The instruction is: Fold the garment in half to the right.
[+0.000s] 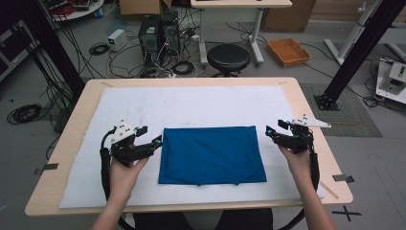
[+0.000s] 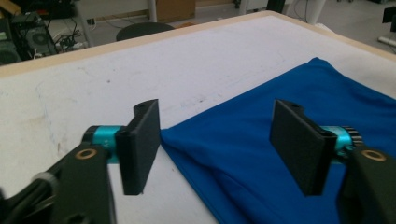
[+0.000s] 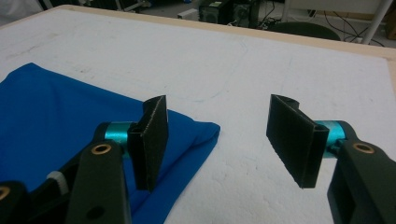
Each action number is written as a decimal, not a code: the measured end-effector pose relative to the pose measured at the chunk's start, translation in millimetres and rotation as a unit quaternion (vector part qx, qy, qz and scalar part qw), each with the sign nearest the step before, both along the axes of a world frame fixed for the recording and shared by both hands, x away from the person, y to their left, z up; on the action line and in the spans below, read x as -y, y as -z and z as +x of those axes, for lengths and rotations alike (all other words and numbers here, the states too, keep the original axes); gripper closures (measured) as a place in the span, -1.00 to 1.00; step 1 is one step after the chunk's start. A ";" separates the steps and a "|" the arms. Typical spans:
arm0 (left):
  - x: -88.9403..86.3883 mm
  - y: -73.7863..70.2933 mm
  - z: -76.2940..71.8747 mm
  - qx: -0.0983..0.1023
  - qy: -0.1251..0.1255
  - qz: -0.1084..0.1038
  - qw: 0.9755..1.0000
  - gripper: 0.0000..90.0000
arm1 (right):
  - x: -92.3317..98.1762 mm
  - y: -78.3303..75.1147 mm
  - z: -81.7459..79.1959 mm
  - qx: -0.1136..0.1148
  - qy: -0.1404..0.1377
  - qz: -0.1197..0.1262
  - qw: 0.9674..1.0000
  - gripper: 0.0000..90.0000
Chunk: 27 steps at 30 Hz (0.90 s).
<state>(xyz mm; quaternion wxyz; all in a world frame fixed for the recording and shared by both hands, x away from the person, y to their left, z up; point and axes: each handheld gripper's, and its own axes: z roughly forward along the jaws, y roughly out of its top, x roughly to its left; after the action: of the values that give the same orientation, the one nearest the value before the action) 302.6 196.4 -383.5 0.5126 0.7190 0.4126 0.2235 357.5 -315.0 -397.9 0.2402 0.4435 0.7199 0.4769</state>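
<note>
Blue cloth (image 1: 212, 155) lies folded flat, roughly rectangular, at centre of the high view, on a white sheet (image 1: 191, 103) that covers most of the table (image 1: 307, 103).

Left gripper (image 1: 154, 142), lower left of centre in the high view, sits just beside the cloth's left edge, tips pointing toward it. Left gripper view: jaws stand wide apart, nothing clamped. A corner of the cloth (image 2: 299, 154) runs into the gap between them from the lower right; whether the pads touch the fabric cannot be told.

Right gripper (image 1: 271, 133), right of centre in the high view, sits at the cloth's upper right corner. Right gripper view: jaws spread, nothing between the pads. The cloth (image 3: 56, 121) fills the left of that frame, its corner passing behind the left-hand jaw; the right-hand jaw is over bare white sheet.

A hand (image 1: 125, 173) holds each gripper from the bottom of the frame.
</note>
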 end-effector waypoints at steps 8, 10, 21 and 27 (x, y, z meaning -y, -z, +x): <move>-0.5 22.0 -31.7 -0.082 0.003 -0.013 0.997 -0.25 | 0.6 0.9 -1.3 0.000 0.001 -0.003 1.000 -0.13; -1.9 30.0 -36.3 -0.112 0.002 -0.023 0.993 -0.17 | -0.3 1.1 -1.2 0.001 0.000 -0.003 1.000 -0.13; 1.4 63.9 -41.2 -0.202 -0.017 -0.054 0.978 0.00 | -3.0 0.7 -1.7 0.004 -0.002 -0.006 1.000 -0.11; 11.6 66.4 -37.5 -0.212 -0.023 -0.058 0.975 0.07 | -4.8 1.0 -1.0 0.004 -0.004 -0.005 1.000 -0.10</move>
<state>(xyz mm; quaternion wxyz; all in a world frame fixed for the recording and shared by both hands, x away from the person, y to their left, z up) 265.1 184.9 -449.9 0.4490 0.7091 0.5410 0.0531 356.5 -310.2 -398.9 0.2432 0.4371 0.7234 0.4759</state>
